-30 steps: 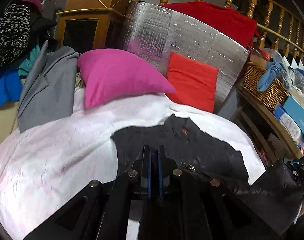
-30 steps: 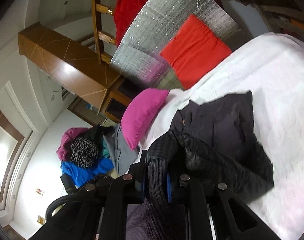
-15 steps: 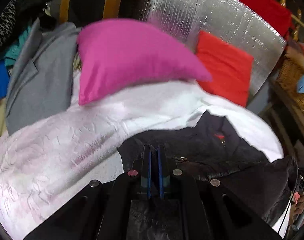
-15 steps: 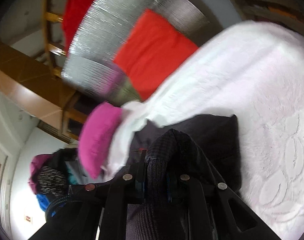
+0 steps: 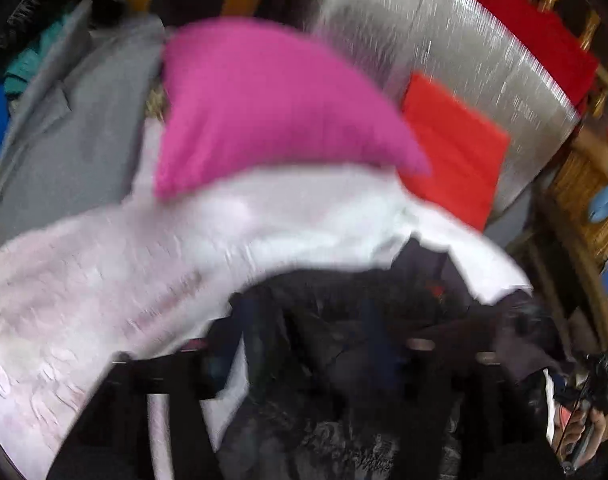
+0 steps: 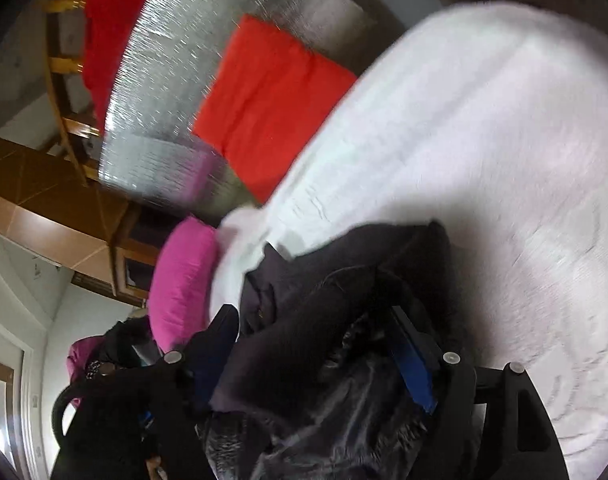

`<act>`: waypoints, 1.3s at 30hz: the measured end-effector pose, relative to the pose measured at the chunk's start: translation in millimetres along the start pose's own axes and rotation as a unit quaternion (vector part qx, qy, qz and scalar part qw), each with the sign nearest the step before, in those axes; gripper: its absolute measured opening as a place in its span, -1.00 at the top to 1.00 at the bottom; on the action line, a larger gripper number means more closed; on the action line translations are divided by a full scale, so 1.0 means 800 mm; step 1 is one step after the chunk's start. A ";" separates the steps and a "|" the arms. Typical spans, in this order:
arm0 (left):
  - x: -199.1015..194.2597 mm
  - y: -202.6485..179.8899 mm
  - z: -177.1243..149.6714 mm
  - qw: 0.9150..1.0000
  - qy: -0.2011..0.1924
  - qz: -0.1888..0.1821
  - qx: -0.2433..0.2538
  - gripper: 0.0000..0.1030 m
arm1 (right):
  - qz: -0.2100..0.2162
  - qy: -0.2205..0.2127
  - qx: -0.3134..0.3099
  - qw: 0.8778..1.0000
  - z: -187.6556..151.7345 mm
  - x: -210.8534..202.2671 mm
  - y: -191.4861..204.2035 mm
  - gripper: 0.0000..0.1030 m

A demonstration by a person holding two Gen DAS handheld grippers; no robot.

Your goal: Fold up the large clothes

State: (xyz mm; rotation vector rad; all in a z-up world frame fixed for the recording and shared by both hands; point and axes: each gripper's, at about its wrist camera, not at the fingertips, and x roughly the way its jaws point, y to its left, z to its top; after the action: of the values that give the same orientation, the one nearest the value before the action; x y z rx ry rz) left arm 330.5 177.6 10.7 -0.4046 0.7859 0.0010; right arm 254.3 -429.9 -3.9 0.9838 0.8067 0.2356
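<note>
Your black jacket (image 6: 344, 360) lies bunched on the white bed (image 6: 484, 140). Both jaws gape: left gripper (image 5: 312, 344) and right gripper (image 6: 316, 360) are letting go mid-fold. Next, regrip an edge for 1 more fold.

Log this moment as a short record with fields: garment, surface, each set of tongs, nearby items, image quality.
garment: dark jacket, bunched up on the bed
surface: white bedspread
left tongs: open, fingers spread wide, jacket fabric lying between them
right tongs: open, blue pad showing, jacket fabric bunched between the fingers
nearby items: pink pillow, red cushion against a silver foil panel, grey coat at the left
image quality: both views blurred
</note>
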 end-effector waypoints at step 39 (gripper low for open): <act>0.115 -0.056 0.016 0.985 0.010 0.043 0.168 0.68 | -0.198 -0.010 -0.341 0.919 0.026 0.088 0.097 0.66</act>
State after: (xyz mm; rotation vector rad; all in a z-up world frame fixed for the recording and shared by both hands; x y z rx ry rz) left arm 411.3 127.1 -28.9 -0.0509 0.8050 -0.0545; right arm 330.5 -363.4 30.2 0.1555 0.8034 0.1370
